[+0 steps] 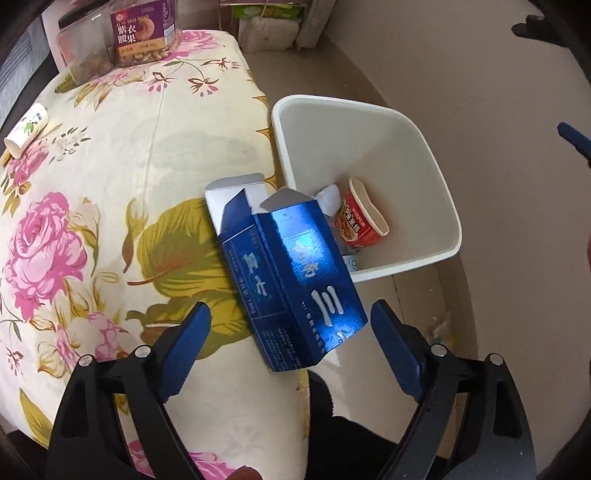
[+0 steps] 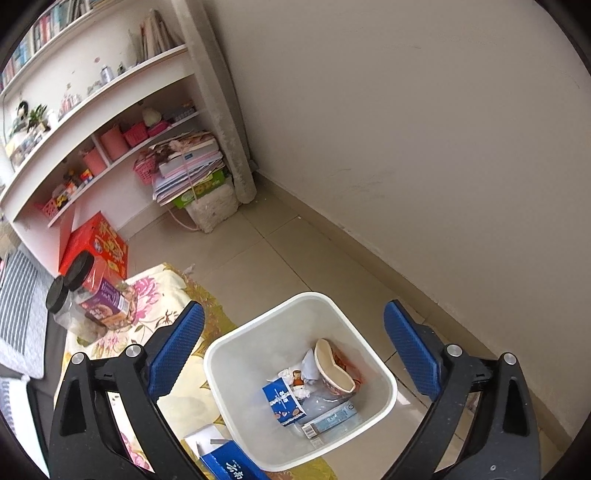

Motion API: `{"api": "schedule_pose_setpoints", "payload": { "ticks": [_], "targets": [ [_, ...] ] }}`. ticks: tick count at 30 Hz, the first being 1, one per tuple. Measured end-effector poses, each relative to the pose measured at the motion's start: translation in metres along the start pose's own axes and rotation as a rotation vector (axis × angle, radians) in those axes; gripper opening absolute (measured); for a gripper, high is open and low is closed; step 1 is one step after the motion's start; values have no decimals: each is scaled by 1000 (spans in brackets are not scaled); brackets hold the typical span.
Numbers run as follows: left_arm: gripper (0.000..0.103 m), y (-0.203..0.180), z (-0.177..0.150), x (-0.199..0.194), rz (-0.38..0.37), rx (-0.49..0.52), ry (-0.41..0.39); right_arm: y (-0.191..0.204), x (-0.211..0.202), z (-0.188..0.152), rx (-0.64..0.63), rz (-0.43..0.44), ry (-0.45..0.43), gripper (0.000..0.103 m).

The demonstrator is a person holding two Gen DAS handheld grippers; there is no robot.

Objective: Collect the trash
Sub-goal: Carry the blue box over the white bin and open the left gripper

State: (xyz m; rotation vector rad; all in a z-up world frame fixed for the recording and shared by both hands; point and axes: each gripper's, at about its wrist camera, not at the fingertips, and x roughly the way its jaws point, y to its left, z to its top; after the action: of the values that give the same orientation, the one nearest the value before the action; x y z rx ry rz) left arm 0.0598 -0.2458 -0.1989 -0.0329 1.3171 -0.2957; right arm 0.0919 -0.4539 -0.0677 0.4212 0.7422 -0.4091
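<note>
A blue carton (image 1: 291,284) with its top flaps open lies on the floral table's right edge, overhanging toward a white bin (image 1: 424,177). My left gripper (image 1: 290,332) is open, its fingers on either side of the carton's near end, not touching it. The bin holds a crushed red cup (image 1: 364,214) and other trash. In the right wrist view my right gripper (image 2: 293,336) is open and empty above the bin (image 2: 221,354), which holds the cup (image 2: 334,369), a small blue box (image 2: 282,402) and wrappers. The carton's top (image 2: 229,461) shows at the bottom edge.
A floral cloth (image 1: 110,221) covers the table. Two clear nut jars (image 1: 122,33) stand at its far end and a small white tube (image 1: 27,129) lies at its left. Shelves (image 2: 92,110), stacked books (image 2: 188,170) and a red box (image 2: 96,243) lie beyond, with a wall on the right.
</note>
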Motion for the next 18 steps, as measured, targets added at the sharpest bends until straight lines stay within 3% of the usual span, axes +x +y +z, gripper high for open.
{"api": "schedule_pose_setpoints", "payload": {
  "ticks": [5,9,14,18],
  "targets": [
    [88,8,14,12,-16,-188,41,-1,3,2,8,17,14,94],
    [88,9,22,24,-24,-282,59,-1,4,2,7,30,20,94],
    [88,8,22,41,10,-285,93,0,5,3,8,47,31,94],
    [60,15,14,48,-18,-265,104,-3,6,3,15,53,38,94]
  ]
}}
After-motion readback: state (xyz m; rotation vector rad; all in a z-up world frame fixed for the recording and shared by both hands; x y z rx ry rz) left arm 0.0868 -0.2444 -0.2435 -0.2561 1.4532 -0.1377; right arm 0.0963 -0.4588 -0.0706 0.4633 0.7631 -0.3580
